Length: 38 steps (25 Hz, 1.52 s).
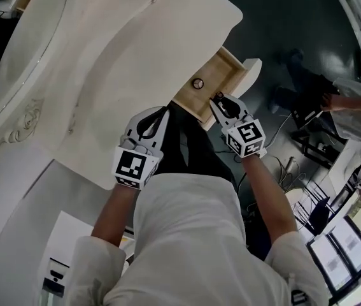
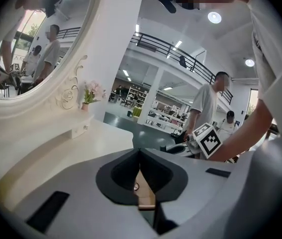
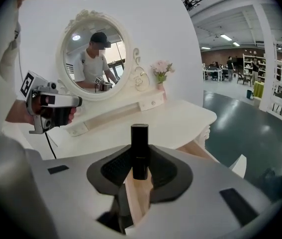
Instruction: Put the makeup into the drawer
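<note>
An open wooden drawer (image 1: 223,67) juts from the front edge of the white vanity table (image 1: 123,62). A small round compact (image 1: 197,83) lies inside it. My right gripper (image 1: 218,99) hangs over the drawer's near edge, shut on a black makeup tube (image 3: 140,148) that stands upright between its jaws. In the head view the tube (image 1: 219,95) shows only as a dark tip. My left gripper (image 1: 165,112) is to the left of the drawer, over the table's front edge. Its jaws (image 2: 140,156) meet with nothing between them.
An oval mirror (image 3: 95,54) and a small vase of pink flowers (image 3: 161,71) stand at the back of the vanity. The drawer's white front panel (image 1: 253,67) sticks out over dark floor. A person (image 1: 358,107) and equipment stand to the right.
</note>
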Available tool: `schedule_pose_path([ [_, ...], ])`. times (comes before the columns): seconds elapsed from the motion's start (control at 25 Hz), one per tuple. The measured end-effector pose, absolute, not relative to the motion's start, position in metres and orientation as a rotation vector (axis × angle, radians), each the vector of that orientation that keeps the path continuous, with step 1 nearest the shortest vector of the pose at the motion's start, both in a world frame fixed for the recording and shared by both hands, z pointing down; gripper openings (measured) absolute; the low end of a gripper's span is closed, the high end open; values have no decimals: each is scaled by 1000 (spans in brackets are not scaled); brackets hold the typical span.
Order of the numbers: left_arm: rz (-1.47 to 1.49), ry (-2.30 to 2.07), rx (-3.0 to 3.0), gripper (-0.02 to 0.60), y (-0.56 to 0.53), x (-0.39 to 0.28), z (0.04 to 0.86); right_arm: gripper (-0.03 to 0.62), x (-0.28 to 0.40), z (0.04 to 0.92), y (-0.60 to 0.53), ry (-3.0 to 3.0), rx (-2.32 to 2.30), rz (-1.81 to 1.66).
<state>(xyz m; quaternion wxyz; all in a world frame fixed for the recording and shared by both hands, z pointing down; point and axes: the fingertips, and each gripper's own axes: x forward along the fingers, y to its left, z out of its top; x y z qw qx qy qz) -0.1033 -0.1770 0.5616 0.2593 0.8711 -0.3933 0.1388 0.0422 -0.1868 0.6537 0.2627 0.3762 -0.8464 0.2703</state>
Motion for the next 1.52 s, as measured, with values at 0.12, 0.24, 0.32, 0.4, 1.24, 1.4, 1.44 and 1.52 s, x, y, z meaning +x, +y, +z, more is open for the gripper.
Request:
schedule_pose_path([
  [0.12, 374, -1070, 2342, 15, -175, -101, 571, 112, 37, 681, -188, -2257, 970, 757],
  [0.24, 382, -1061, 2337, 16, -173, -98, 581, 112, 31, 710, -188, -2235, 915, 773],
  [0.32, 381, -1057, 2321, 15, -171, -96, 588, 112, 29, 726, -186, -2210, 871, 786],
  [0.4, 376, -1062, 2301, 16, -170, -94, 594, 112, 27, 742, -183, -2170, 811, 786],
  [1.24, 400, -1093, 2203, 15, -162, -84, 651, 112, 12, 875, -149, -1783, 347, 671],
  [1.4, 407, -1104, 2182, 16, -161, -86, 658, 112, 14, 895, -146, -1750, 317, 672],
  [1.44, 408, -1105, 2177, 15, -160, -86, 659, 112, 14, 898, -146, -1743, 312, 673],
  [1.52, 413, -1105, 2170, 16, -159, -86, 661, 112, 17, 905, -143, -1730, 313, 673],
])
